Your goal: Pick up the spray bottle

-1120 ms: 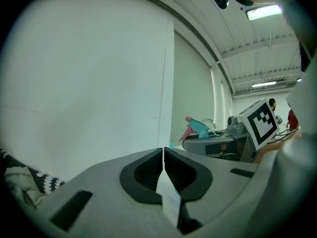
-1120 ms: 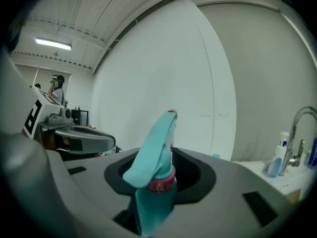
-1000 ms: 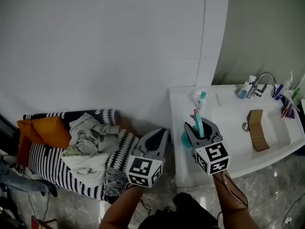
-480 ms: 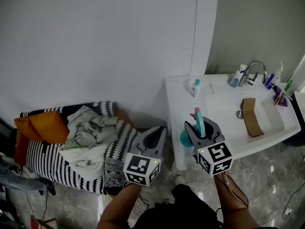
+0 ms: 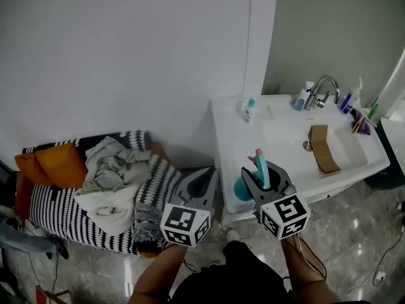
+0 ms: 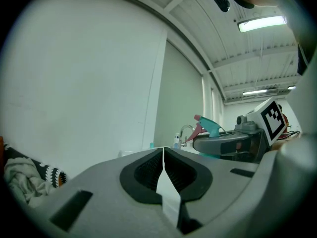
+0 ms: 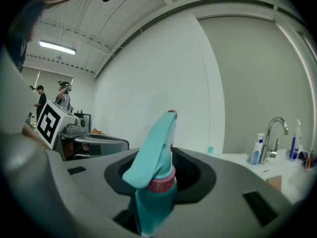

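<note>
A teal spray bottle with a pink collar and nozzle tip stands upright between the jaws of my right gripper, which is shut on its neck. In the right gripper view the spray bottle fills the middle, its trigger head pointing up and away. It hangs in the air in front of the white sink counter. My left gripper is held level beside it, to the left, its jaws pressed together with nothing between them. In the left gripper view my left gripper looks past the spray bottle at right.
The white sink counter carries a tap, small bottles and a brown block in the basin. At left a striped cushion holds crumpled laundry and an orange pillow. A white wall stands behind; marble floor lies below.
Both grippers and the held spray bottle have drawn back from the sink, which has slid up and away in the head view. The grip on the bottle is unchanged.
</note>
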The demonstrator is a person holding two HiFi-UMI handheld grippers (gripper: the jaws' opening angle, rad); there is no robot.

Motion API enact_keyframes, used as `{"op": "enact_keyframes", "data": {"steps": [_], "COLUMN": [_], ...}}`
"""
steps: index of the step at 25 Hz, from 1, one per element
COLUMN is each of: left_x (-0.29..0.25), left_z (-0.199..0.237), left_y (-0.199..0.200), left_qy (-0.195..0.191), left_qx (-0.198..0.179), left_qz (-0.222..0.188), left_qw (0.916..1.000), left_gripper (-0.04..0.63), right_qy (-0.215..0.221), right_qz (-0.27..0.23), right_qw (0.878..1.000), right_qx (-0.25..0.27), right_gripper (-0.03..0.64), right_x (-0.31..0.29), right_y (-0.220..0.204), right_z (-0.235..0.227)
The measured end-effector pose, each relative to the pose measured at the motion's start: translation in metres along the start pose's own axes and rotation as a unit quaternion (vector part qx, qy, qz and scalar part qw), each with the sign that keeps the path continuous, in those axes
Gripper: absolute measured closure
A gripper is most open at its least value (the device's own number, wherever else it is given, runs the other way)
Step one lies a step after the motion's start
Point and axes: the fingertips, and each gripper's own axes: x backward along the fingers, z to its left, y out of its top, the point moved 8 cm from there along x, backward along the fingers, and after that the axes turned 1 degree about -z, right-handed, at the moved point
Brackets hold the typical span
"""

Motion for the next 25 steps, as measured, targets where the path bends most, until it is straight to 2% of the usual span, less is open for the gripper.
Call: {"op": "enact_keyframes", "data": {"steps": [10, 21, 25], "left_x": [0.029, 0.050, 0.050], "left_z": [-0.022, -0.028, -0.031], "left_y": [-0.006, -0.009, -0.010], "left_qy": [-0.003, 0.000, -0.008], "left_qx": [0.009, 0.018, 0.009], "left_qz": [0.002, 0.003, 0.005], "left_qw": [1.0000, 0.9998, 0.9999], "left_gripper": [0.586, 0.588, 0.587], "right_qy": [-0.019, -0.018, -0.019], "right_qz": [0.012, 0.027, 0.035], "right_qw": [1.000, 0.999, 0.999], "right_qx": [-0.012, -0.006, -0.002], "right_gripper": [0.482, 0.483, 0.483], "right_x": [0.045, 0.063, 0.064], "right_y": [-0.009, -0.015, -0.015], "right_z": [0.005, 0.026, 0.027]}}
